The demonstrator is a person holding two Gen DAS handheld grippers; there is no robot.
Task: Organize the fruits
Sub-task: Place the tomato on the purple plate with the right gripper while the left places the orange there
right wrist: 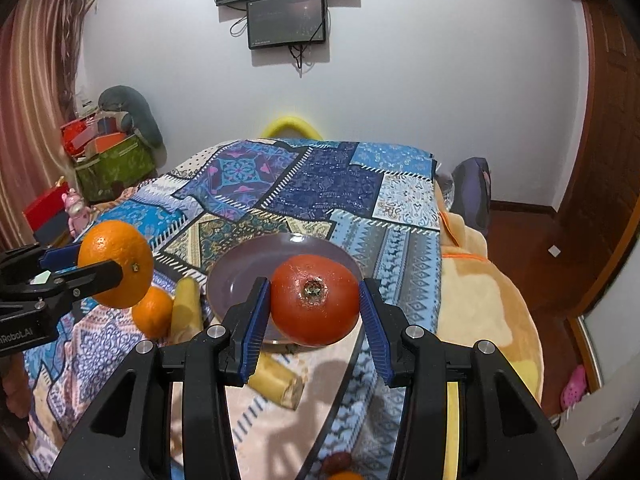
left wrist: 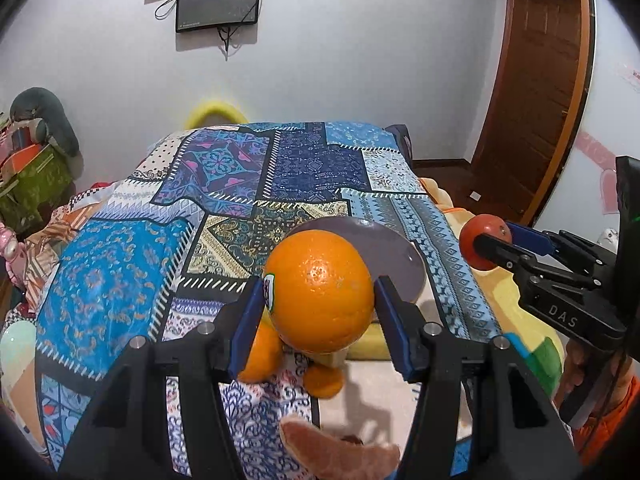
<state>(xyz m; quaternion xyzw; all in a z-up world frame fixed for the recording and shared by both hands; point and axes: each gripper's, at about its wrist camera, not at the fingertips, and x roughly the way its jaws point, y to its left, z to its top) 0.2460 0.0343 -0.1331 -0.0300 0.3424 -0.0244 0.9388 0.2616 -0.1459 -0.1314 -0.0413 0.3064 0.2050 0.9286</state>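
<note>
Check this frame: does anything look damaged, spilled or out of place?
Nothing spilled. The red fruit in the right claw has a rough, dark pitted scar at its middle. The orange and the plate look normal.

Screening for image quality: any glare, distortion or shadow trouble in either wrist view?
Left wrist: sharp, a small highlight on the orange, fisheye bending the door frame, dark corners. Right wrist: red fruit crisp with slight sheen, tong shadows on the bedspread, same edge bending.
</note>
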